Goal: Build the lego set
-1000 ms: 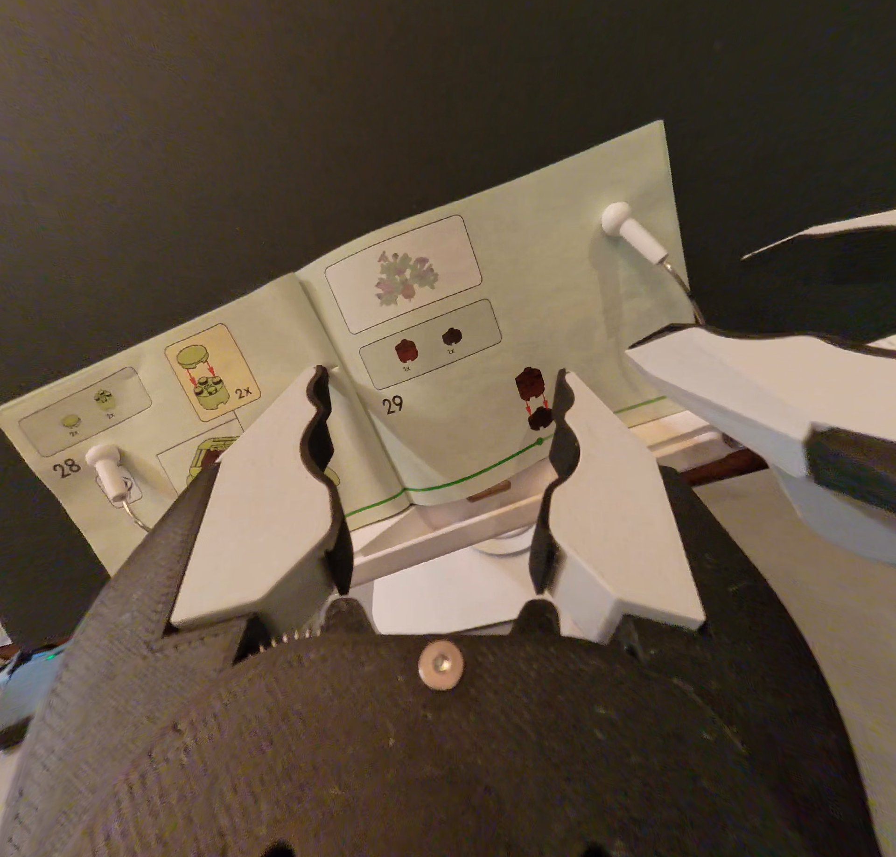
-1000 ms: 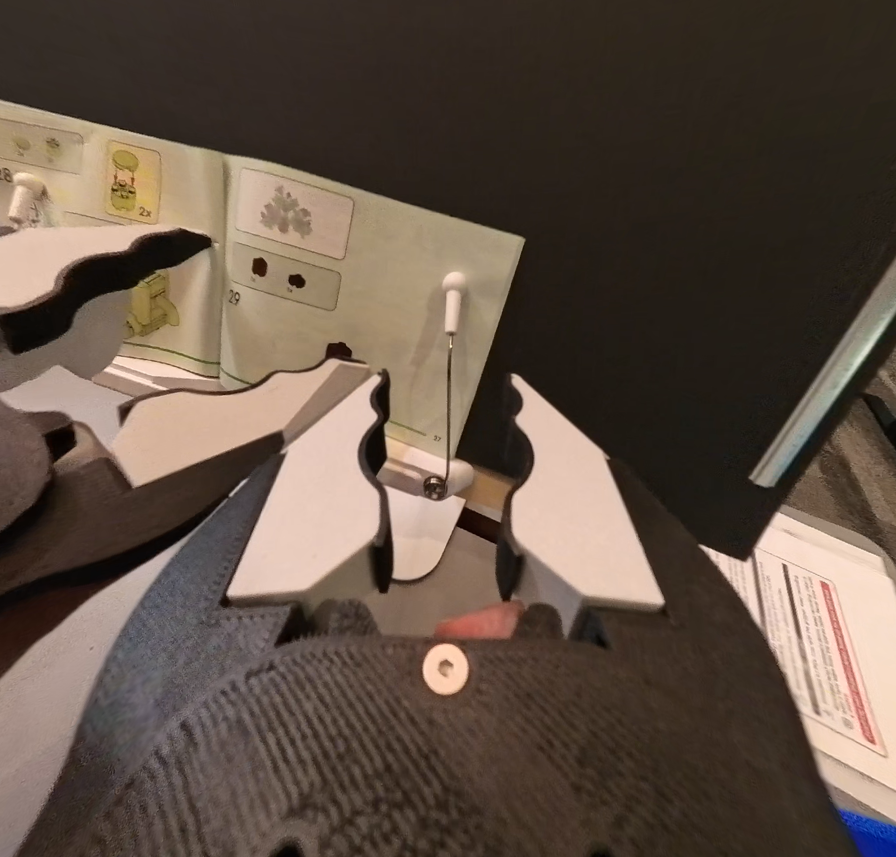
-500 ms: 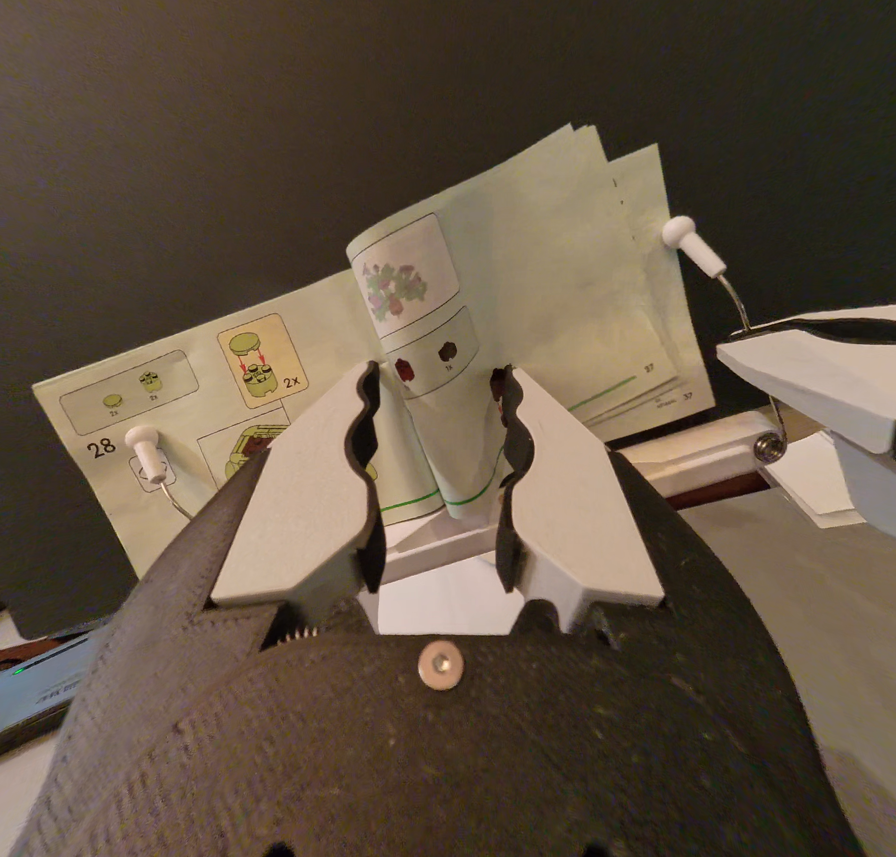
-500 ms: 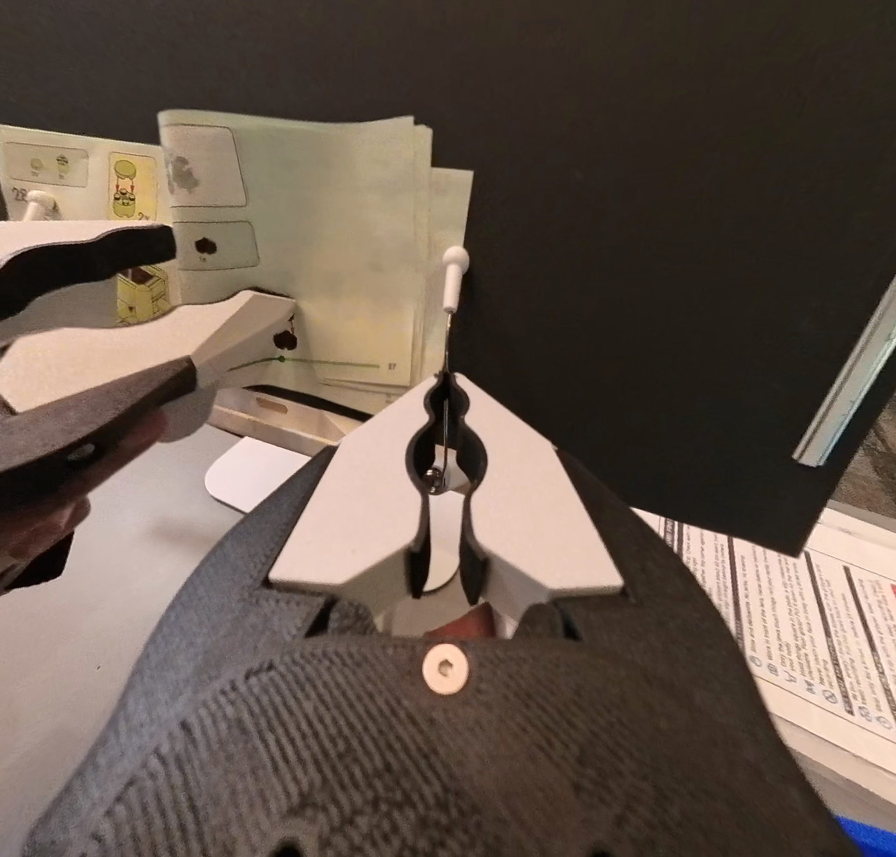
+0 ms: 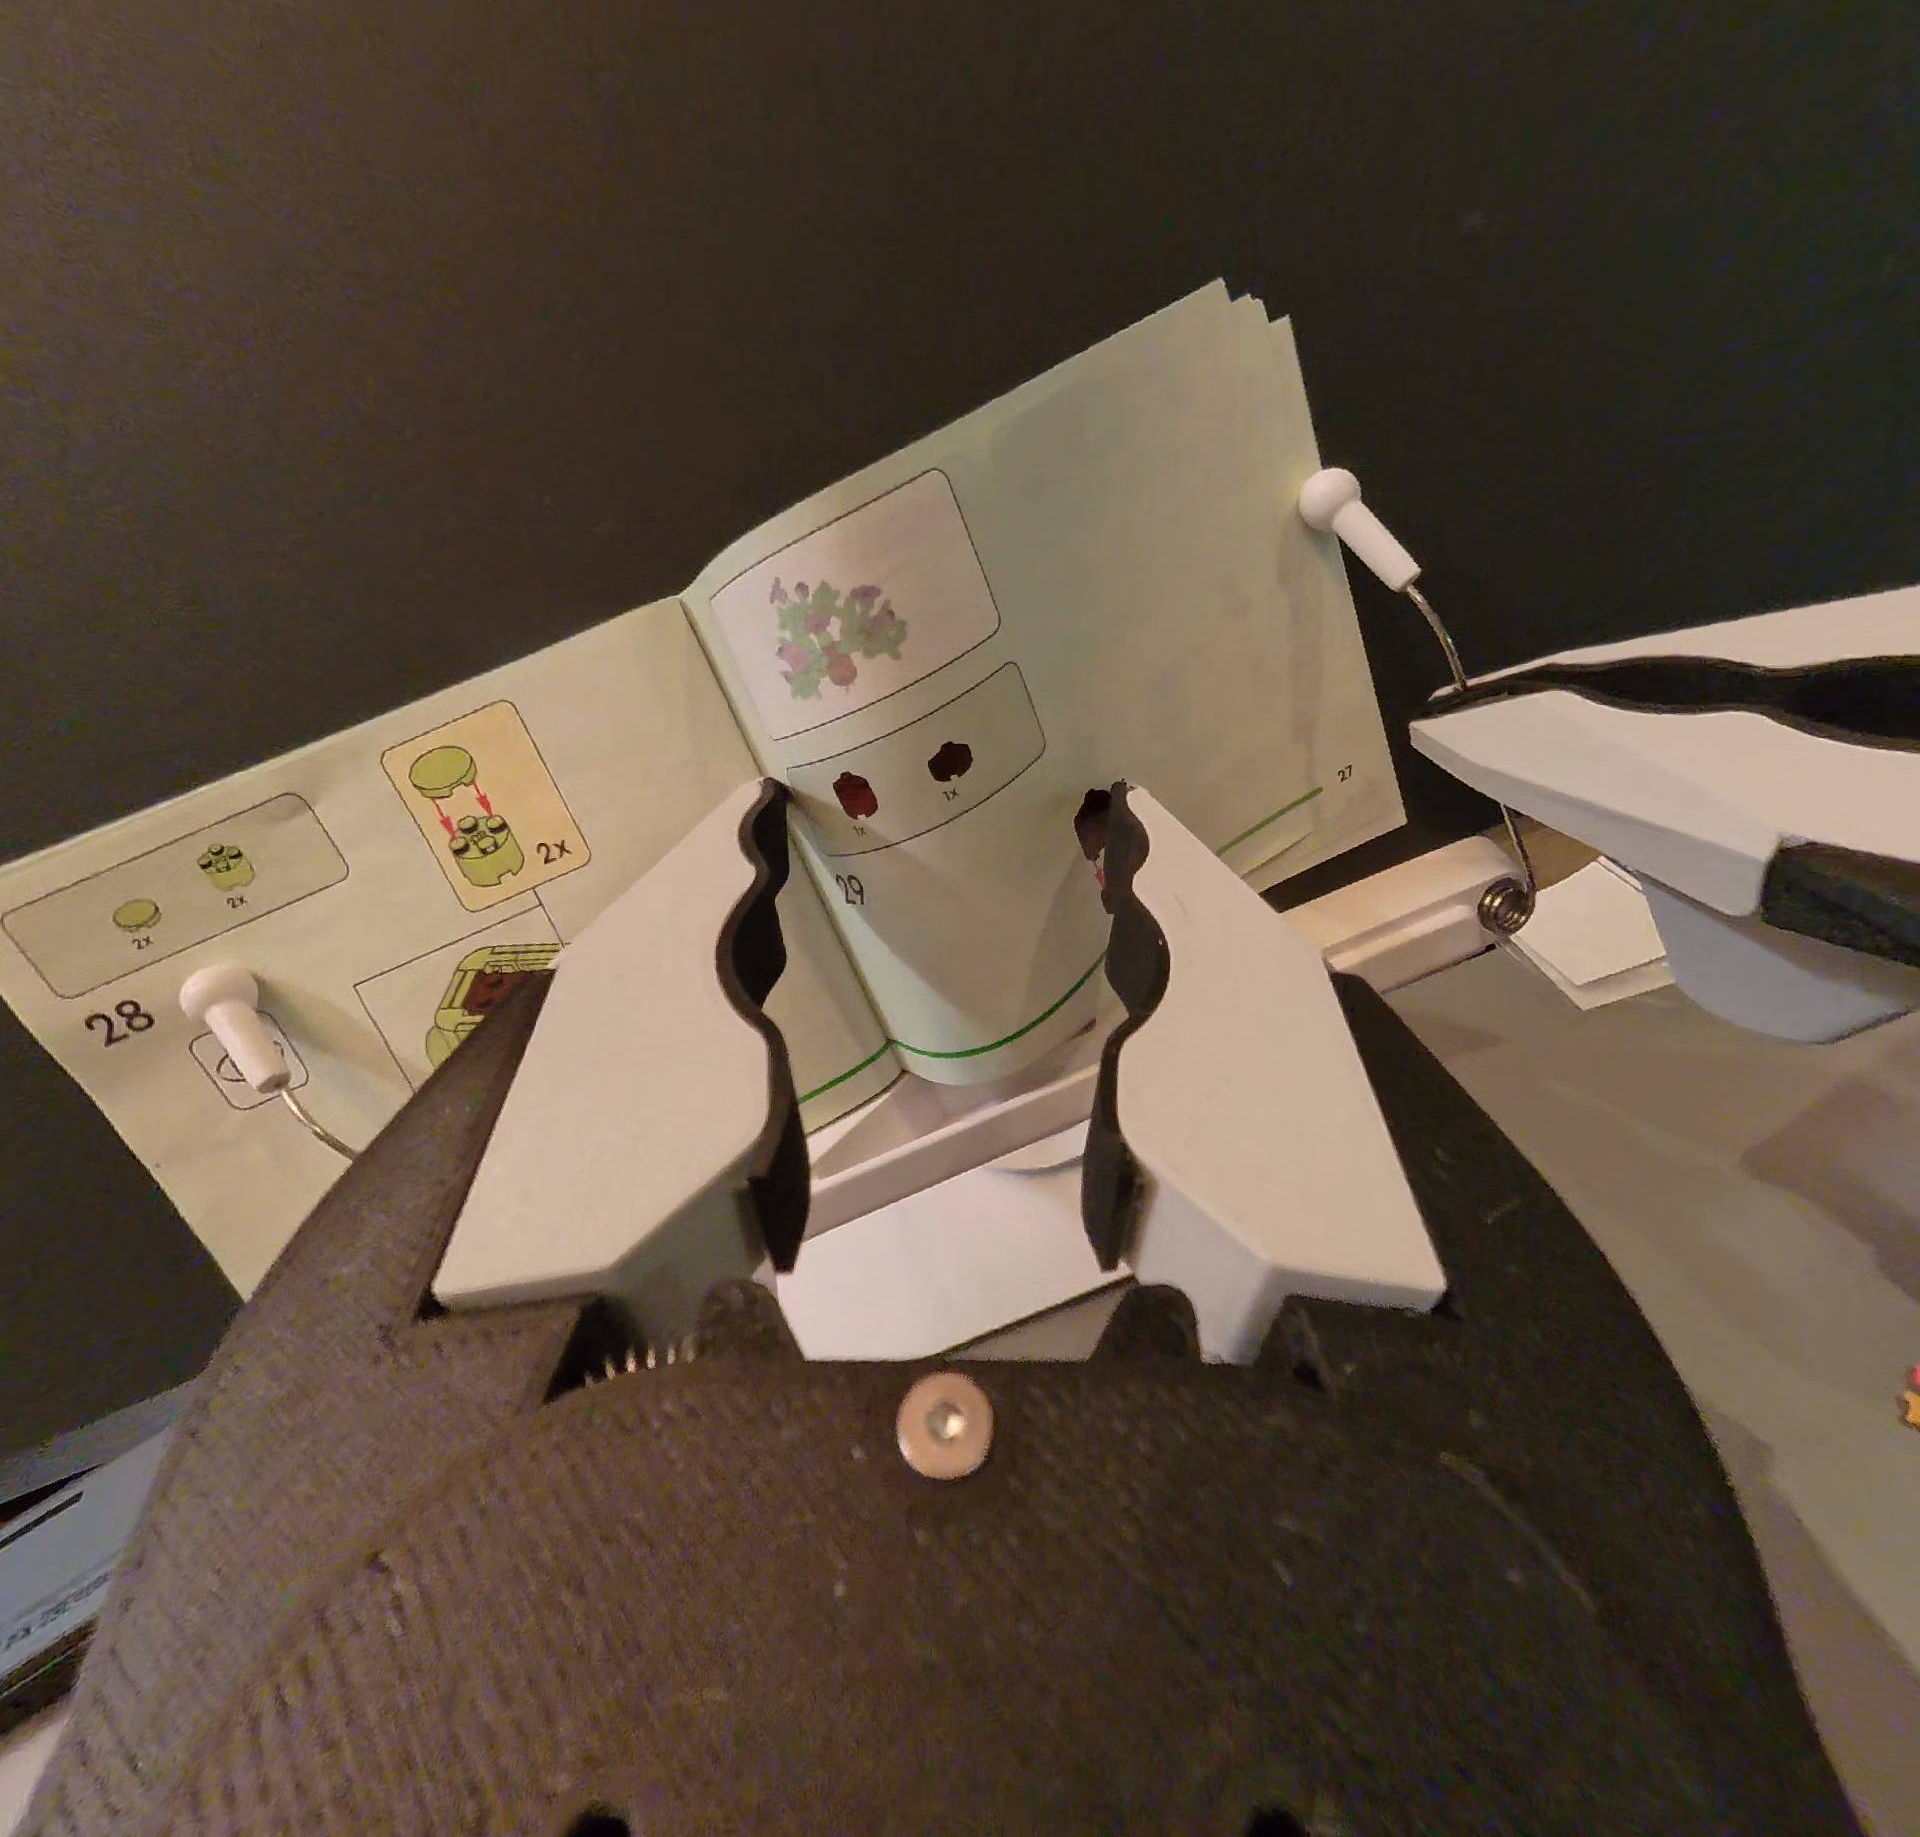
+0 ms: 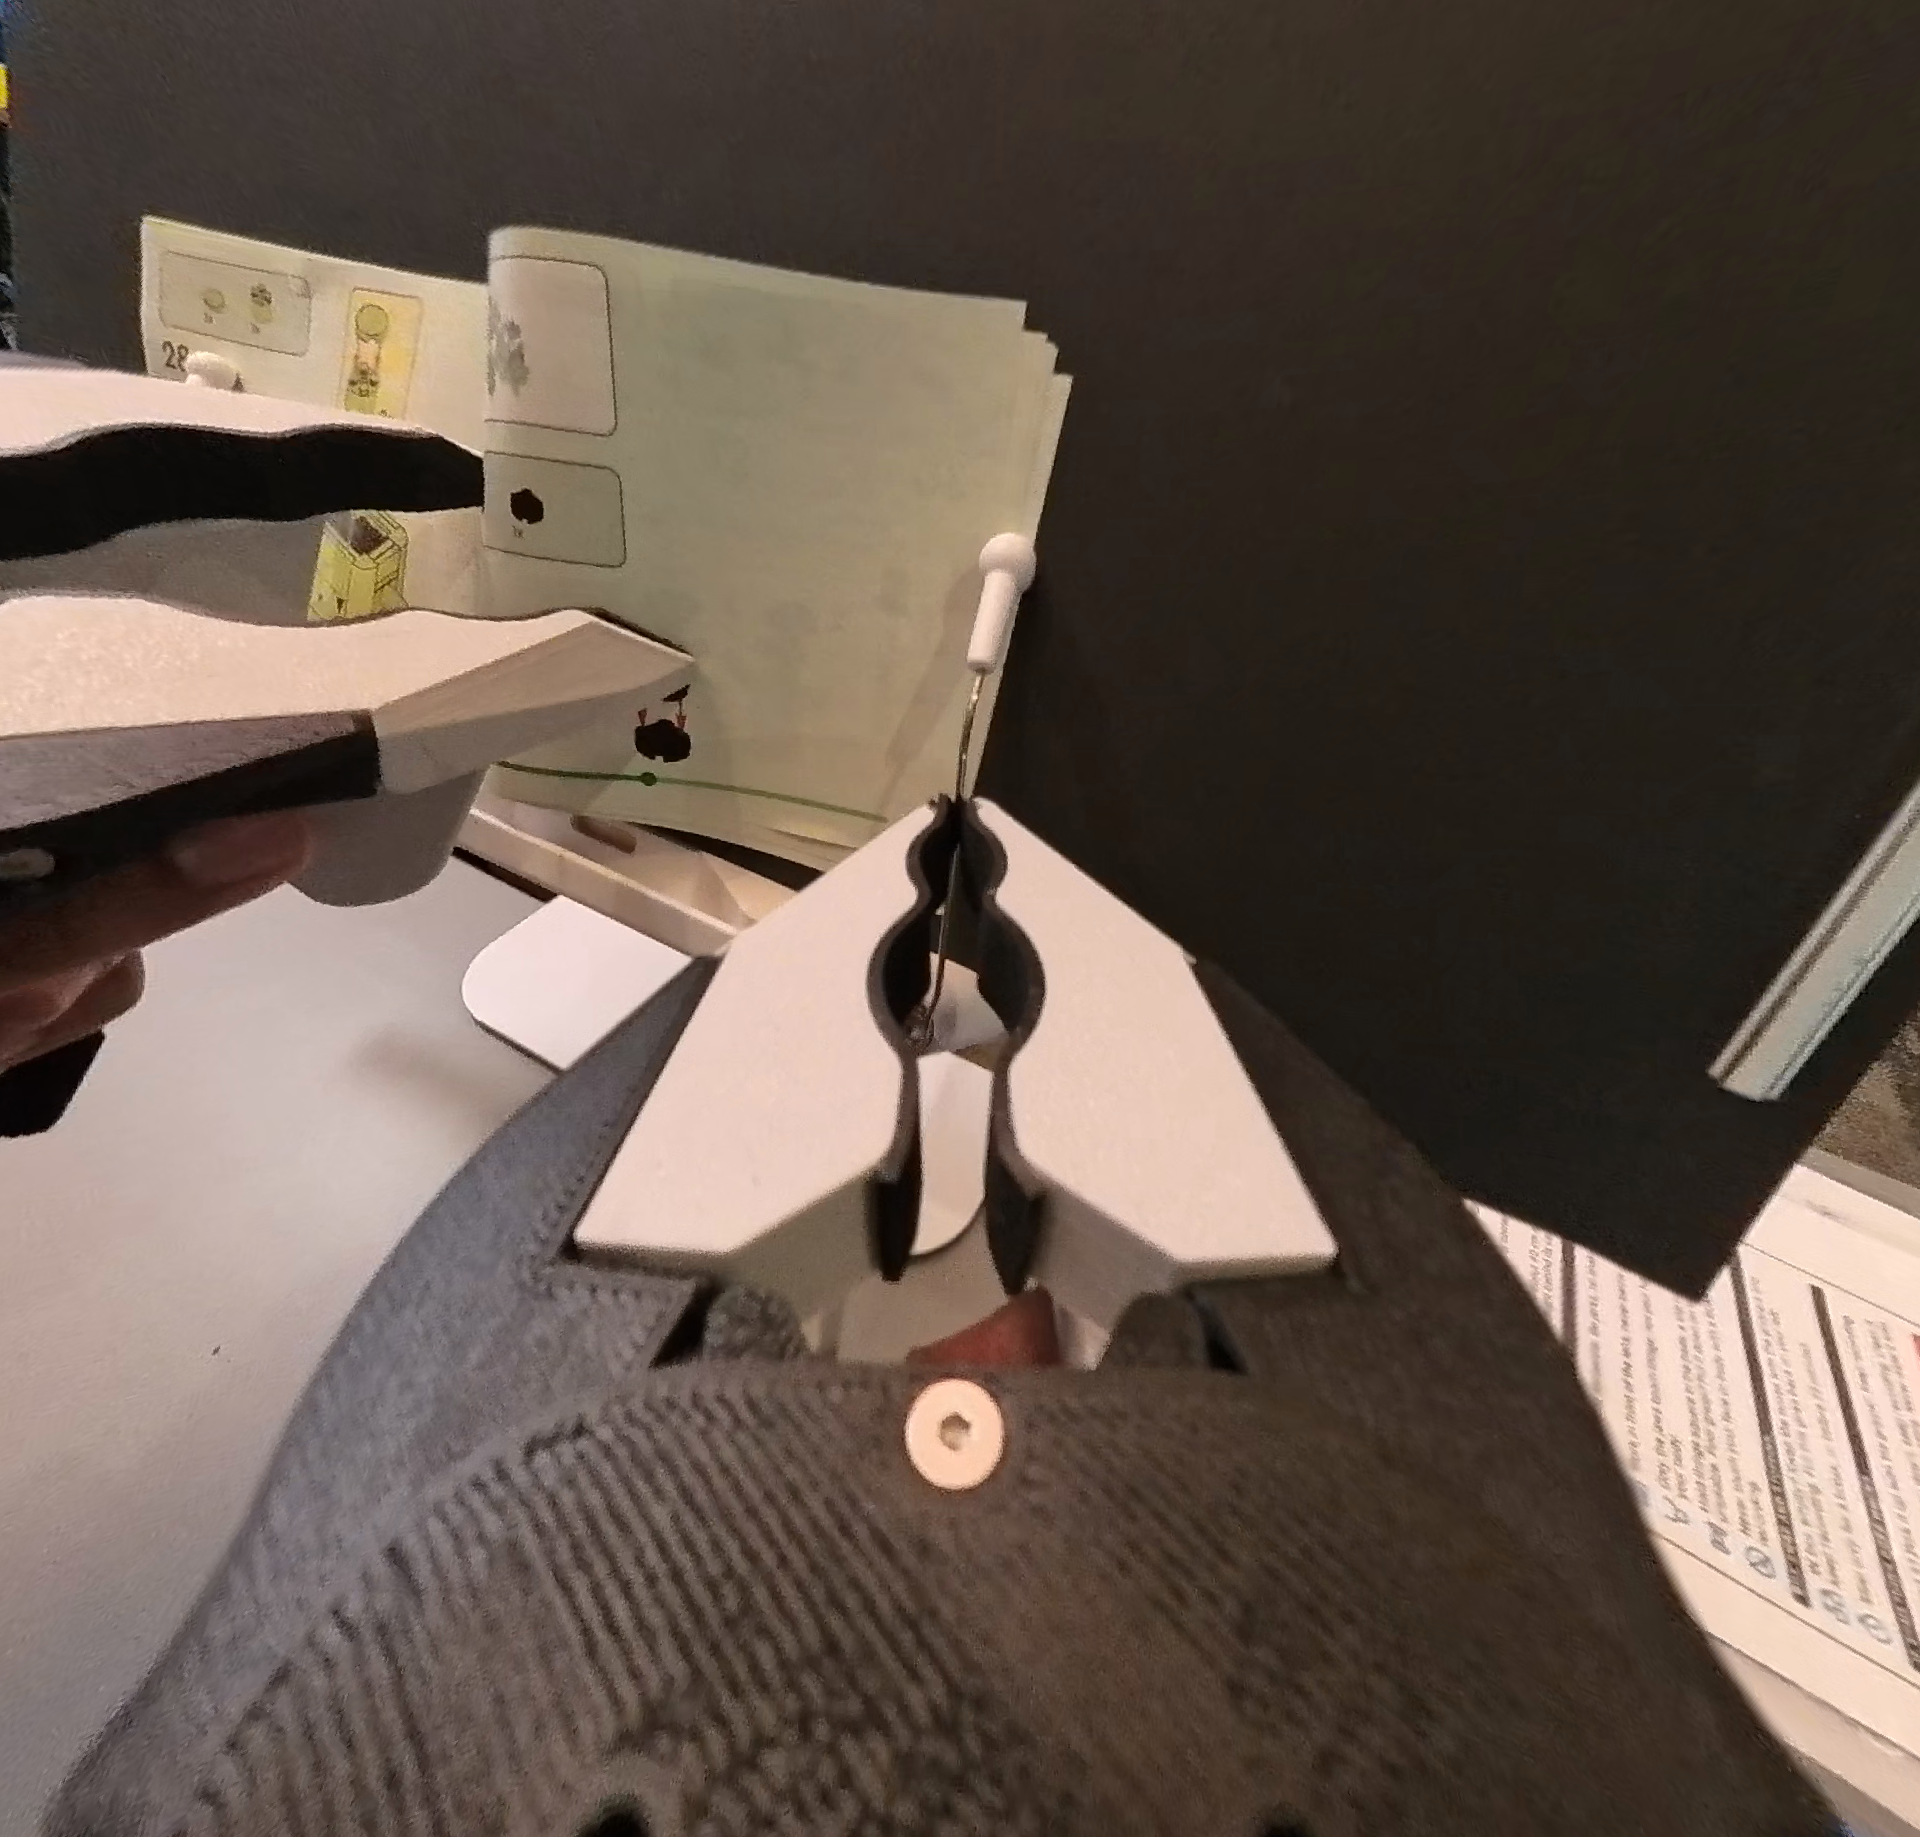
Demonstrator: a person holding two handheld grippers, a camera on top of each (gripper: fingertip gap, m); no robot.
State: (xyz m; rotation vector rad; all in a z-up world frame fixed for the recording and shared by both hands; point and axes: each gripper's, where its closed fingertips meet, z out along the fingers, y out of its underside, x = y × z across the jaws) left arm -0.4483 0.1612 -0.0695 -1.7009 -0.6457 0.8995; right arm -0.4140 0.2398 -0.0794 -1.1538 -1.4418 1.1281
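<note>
A pale green instruction booklet (image 5: 1143, 644) stands open on a white stand (image 5: 1392, 914) against a black board. My left gripper (image 5: 943, 800) is open, and the booklet's loose right page bulges out between its fingers without being pinched. My right gripper (image 6: 951, 816) is shut on the thin wire of the right page clip (image 6: 1003, 582), whose white tip stands off the page edge. The booklet (image 6: 810, 540) and the open left gripper (image 6: 582, 572) show in the right wrist view. The right gripper (image 5: 1444, 707) shows in the left wrist view, at the clip (image 5: 1340, 509). No bricks are held.
A second white-tipped wire clip (image 5: 223, 1018) presses the left page. The stand's flat white base (image 6: 551, 977) lies on the grey table. A printed sheet (image 6: 1766, 1475) lies at the right. A small coloured piece (image 5: 1910, 1413) sits at the table's right edge.
My right gripper shut on the right clip's wire and drew it off the page. The right pages sprang loose. My left gripper narrowed around the bulging page, then opened wide again.
</note>
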